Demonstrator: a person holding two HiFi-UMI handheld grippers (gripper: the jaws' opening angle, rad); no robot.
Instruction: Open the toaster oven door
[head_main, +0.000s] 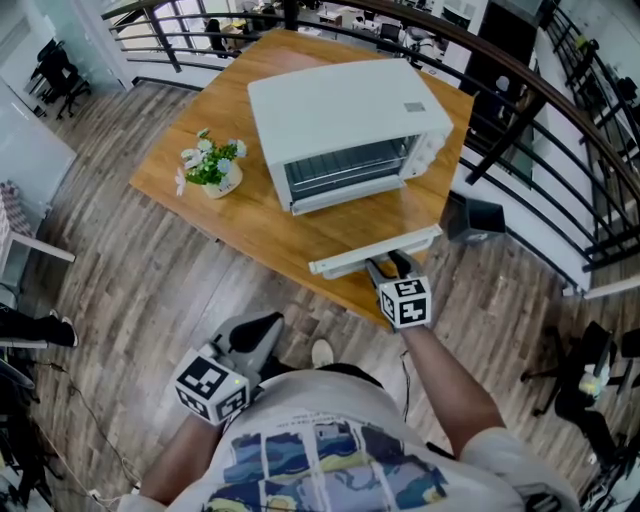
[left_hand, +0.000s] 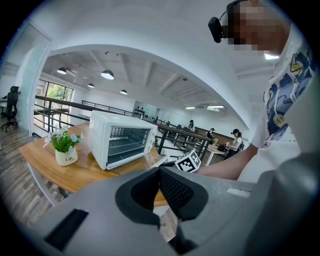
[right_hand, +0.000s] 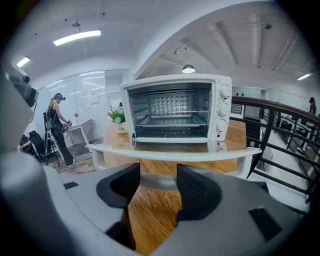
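A white toaster oven (head_main: 345, 125) stands on the wooden table (head_main: 270, 230). Its door (head_main: 375, 252) hangs open, lying flat out past the table's front edge. In the right gripper view the oven (right_hand: 175, 112) shows its bare rack, and the door (right_hand: 172, 152) stretches across just ahead. My right gripper (head_main: 390, 265) is at the door's front edge, open; the grey handle bar (right_hand: 157, 179) runs crosswise at its fingertips, and the pads do not press on it. My left gripper (head_main: 255, 335) hangs low near the person's body, away from the table, jaws together and empty.
A small potted plant (head_main: 212, 165) sits on the table left of the oven. A dark box-like object (head_main: 475, 215) stands on the floor right of the table. A black railing (head_main: 560, 110) curves behind. Another person (right_hand: 57, 127) stands far off.
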